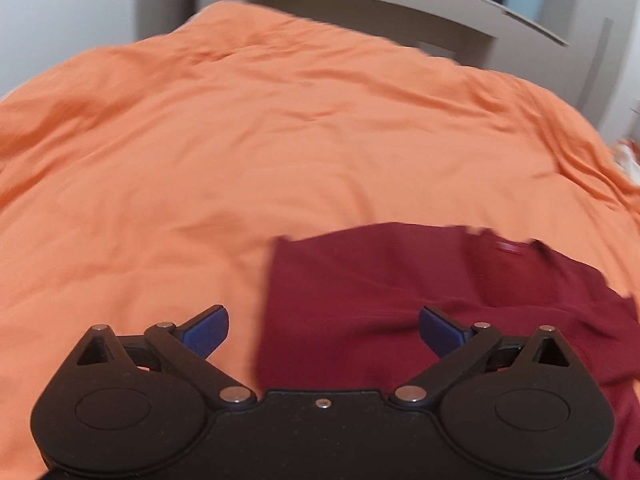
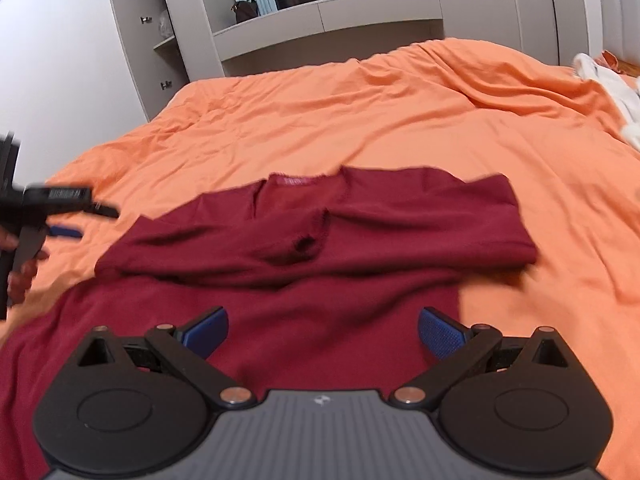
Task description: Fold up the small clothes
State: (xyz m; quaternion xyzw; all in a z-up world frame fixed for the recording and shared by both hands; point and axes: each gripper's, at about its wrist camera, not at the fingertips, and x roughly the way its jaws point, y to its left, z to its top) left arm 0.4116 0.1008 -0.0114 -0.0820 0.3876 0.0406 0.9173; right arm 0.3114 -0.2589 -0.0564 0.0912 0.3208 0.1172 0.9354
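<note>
My left gripper (image 1: 323, 332) and right gripper (image 2: 323, 332) both hang spread wide, pinching nothing. The dark red knit top (image 2: 320, 248) lies part-folded near the orange bedspread's (image 2: 360, 120) near edge

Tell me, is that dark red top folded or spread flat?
Partly folded: the dark red top has its upper part doubled over.

The left tool (image 1: 323, 334) is matte black: two round disc housings, angled link arms with silver rivet heads, triangular cut-outs at the outer corners and blue ribbed fingertips (image 1: 208, 334). The right tool (image 2: 323, 334) matches it, but its centre plate is grey and ridged, with a small pale mark, perhaps a logo.
</note>
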